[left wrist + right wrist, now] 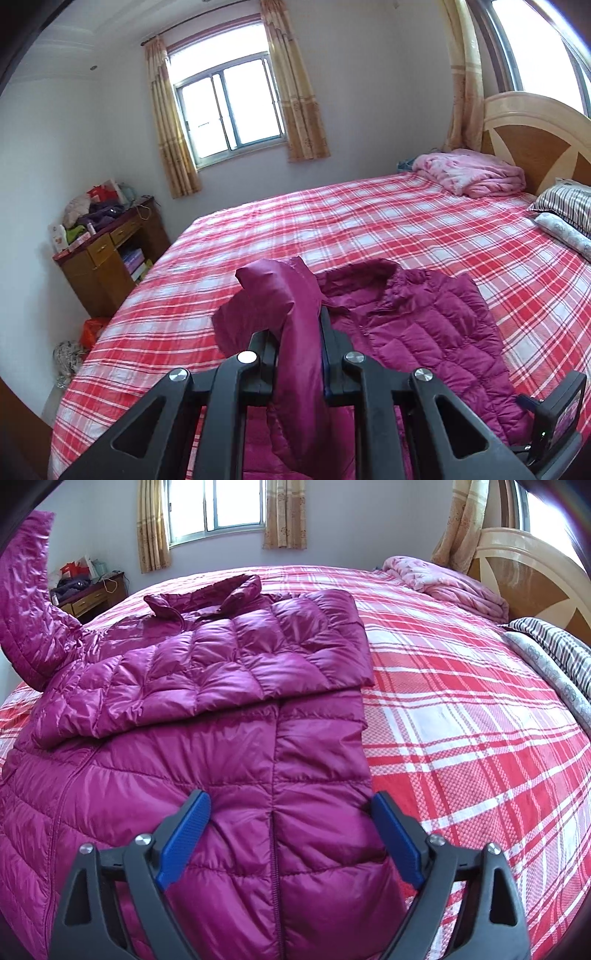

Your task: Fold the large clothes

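Across the lower left of the right wrist view lies one magenta quilted down jacket (221, 738) on the red plaid bedsheet (461, 720). My left gripper (299, 354) pinches its lifted sleeve (295, 332); my right gripper (291, 834) hovers spread over the hem. I judge it light, puffy and slippery, so I'd grip seams or cuffs.

Down jacket (229, 760): magenta quilted cloth, thin, glossy, with sheen on puffed panels; sleeve (299, 332) smooth and shiny too. Bed sheet (461, 738): woven cloth, red-white check, matt, slightly rough texture. Left gripper (299, 354): matt black plastic, polished metal rivets. Right gripper (291, 834): same black plastic; pads (184, 834) blue, ribbed, rubber-like. Headboard (532, 136): lacquered wood, glossy. Blanket (472, 173): soft pink cloth, matt. Cabinet (107, 258): brown wood, semi-gloss.
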`<state>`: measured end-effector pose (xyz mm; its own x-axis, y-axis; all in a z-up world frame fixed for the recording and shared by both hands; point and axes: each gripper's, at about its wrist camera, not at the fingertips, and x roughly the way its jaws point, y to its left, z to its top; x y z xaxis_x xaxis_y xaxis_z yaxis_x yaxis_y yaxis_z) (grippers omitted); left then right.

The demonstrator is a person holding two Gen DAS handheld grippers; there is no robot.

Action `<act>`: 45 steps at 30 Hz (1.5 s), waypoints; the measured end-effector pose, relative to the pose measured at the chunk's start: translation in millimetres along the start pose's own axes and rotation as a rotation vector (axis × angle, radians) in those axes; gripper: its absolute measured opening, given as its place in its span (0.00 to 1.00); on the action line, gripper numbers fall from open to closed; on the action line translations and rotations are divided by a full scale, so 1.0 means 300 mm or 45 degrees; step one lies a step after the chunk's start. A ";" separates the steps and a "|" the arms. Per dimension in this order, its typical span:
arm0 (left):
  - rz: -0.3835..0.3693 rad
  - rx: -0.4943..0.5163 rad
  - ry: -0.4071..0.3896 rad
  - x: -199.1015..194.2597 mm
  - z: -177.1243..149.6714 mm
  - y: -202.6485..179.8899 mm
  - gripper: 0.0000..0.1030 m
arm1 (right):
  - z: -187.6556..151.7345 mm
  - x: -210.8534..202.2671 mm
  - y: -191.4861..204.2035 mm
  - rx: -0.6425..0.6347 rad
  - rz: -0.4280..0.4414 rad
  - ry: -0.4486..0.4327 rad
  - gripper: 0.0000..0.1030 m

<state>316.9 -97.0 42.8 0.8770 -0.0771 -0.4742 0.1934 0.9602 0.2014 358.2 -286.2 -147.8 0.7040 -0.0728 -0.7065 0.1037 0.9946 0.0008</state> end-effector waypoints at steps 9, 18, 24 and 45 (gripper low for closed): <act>0.026 0.179 0.084 0.197 -0.109 -0.273 0.15 | -0.003 -0.001 0.000 0.004 0.001 -0.007 0.91; -0.010 0.286 0.171 0.363 -0.212 -0.417 0.16 | -0.006 0.004 0.002 0.001 0.007 -0.010 0.94; -0.076 0.286 0.216 0.422 -0.235 -0.460 0.19 | -0.006 0.005 0.006 -0.002 0.006 -0.009 0.95; 0.106 -0.002 0.327 0.564 -0.334 0.034 0.88 | 0.037 -0.056 -0.012 0.054 0.038 -0.052 0.75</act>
<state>423.3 -73.3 -121.2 0.7494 0.0728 -0.6581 0.1243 0.9608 0.2478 353.7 -289.5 -128.0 0.7352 -0.0467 -0.6762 0.1113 0.9924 0.0524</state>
